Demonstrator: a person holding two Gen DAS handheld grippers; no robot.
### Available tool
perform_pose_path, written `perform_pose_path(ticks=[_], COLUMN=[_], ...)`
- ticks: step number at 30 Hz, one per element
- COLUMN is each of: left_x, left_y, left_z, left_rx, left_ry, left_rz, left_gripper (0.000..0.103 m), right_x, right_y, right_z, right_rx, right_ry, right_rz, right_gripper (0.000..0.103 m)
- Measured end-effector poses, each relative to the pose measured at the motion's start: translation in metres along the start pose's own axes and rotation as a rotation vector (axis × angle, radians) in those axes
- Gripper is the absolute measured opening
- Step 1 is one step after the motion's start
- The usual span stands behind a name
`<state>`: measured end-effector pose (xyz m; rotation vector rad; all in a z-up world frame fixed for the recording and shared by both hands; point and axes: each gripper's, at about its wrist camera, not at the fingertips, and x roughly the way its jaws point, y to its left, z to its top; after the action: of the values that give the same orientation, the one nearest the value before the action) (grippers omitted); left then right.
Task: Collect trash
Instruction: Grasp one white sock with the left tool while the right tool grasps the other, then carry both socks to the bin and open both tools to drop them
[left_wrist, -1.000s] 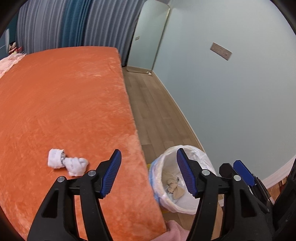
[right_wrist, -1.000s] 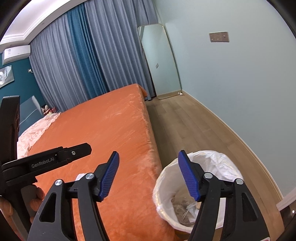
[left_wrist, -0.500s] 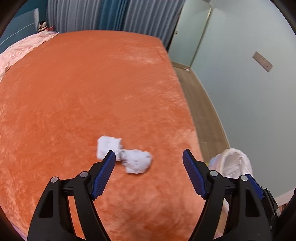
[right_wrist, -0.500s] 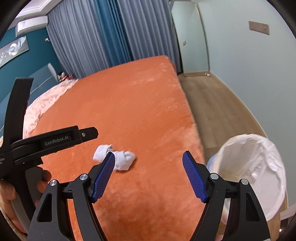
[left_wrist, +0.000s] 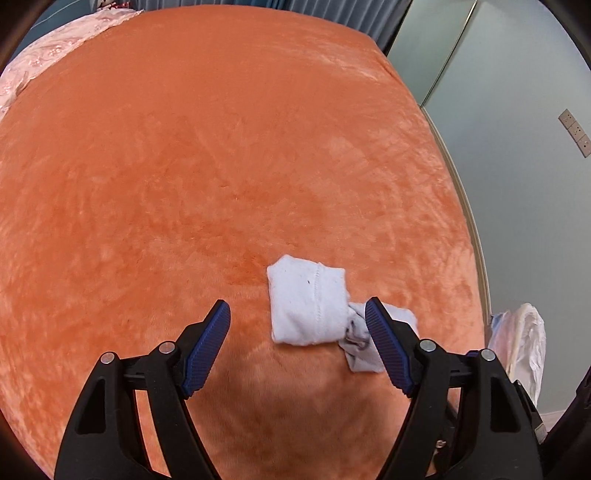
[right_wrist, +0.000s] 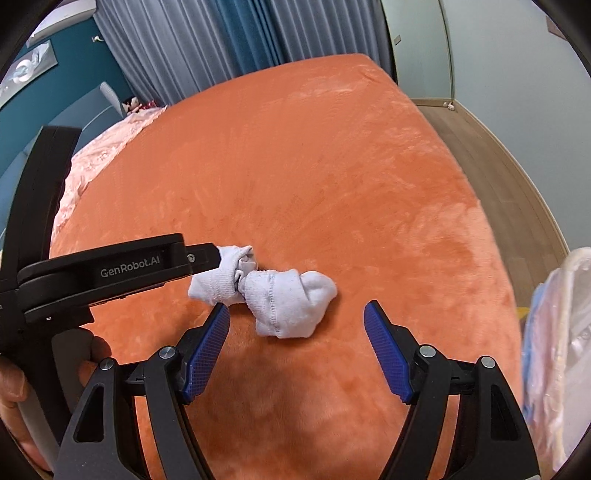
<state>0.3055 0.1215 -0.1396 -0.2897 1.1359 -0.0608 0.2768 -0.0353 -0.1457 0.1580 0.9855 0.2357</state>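
A white knotted cloth bundle (left_wrist: 306, 306) lies on the orange blanket (left_wrist: 221, 166) near the bed's right edge. In the left wrist view my left gripper (left_wrist: 296, 306) hangs just above it, open, with the cloth between its fingers; the right pad covers the smaller lump. In the right wrist view the same cloth bundle (right_wrist: 284, 302) sits just ahead of my right gripper (right_wrist: 296, 308), which is open with its pads clear of the cloth. The left gripper's finger (right_wrist: 201, 256) reaches in from the left over the cloth's far end. A hand (right_wrist: 11, 380) holds that tool.
A bin lined with a white bag (right_wrist: 554, 350) stands on the wooden floor (right_wrist: 498, 166) beside the bed's right edge; it also shows as the bin (left_wrist: 524, 343) in the left wrist view. Pink bedding (right_wrist: 107, 155) lies far left. Curtains (right_wrist: 221, 40) and a mirror hang behind.
Both grippers swung left from the bin to above the bed and sank toward the cloth, which now looks much bigger. The left jaws stand wider than a second ago.
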Motion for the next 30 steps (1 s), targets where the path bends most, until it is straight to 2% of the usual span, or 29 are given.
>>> perform_pose_path(ticks=[3,5,6,7,8,9,10,11,14,17,21,30], left_x=[0.012,0.022,0.025,0.031,0.034,0.034,0.034,0.033,0.026,0.014,-0.011,-0.078], left_y=[-0.001,0.0,0.0,0.001,0.002,0.003,0.003,0.001,-0.005,-0.01,-0.025,-0.098], left_z=[0.004,0.006,0.006,0.007,0.007,0.007,0.006,0.006,0.006,0.006,0.005,-0.005], left_rx=[0.007,0.015,0.016,0.015,0.006,-0.002,-0.007,-0.004,0.023,0.027,0.043,0.142], left_ry=[0.019,0.029,0.034,0.047,0.057,0.059,0.059,0.052,0.03,0.019,-0.019,-0.112], left_rz=[-0.012,-0.015,-0.016,-0.027,-0.045,-0.063,-0.08,-0.075,-0.068,-0.082,-0.101,-0.175], left_gripper=[0.071,0.067,0.06,0.058,0.052,0.048,0.044,0.04,0.028,0.02,0.019,0.019], right_x=[0.021,0.032,0.037,0.041,0.044,0.047,0.046,0.045,0.031,0.013,-0.018,-0.114], right_y=[0.0,0.001,0.0,-0.001,-0.002,-0.002,-0.003,-0.003,-0.003,-0.008,-0.022,-0.057], right_z=[0.002,0.003,0.003,0.004,0.003,0.003,0.003,0.003,0.004,0.004,0.005,0.017], right_rx=[0.009,0.014,0.019,0.025,0.032,0.04,0.046,0.046,0.048,0.062,0.102,0.148], right_ry=[0.027,0.044,0.052,0.061,0.072,0.079,0.076,0.072,0.056,0.027,-0.026,-0.196], right_rz=[0.005,0.009,0.011,0.018,0.029,0.035,0.041,0.046,0.06,0.062,0.065,0.041], right_gripper=[0.065,0.057,0.054,0.045,0.038,0.037,0.031,0.026,0.018,0.016,0.016,0.016])
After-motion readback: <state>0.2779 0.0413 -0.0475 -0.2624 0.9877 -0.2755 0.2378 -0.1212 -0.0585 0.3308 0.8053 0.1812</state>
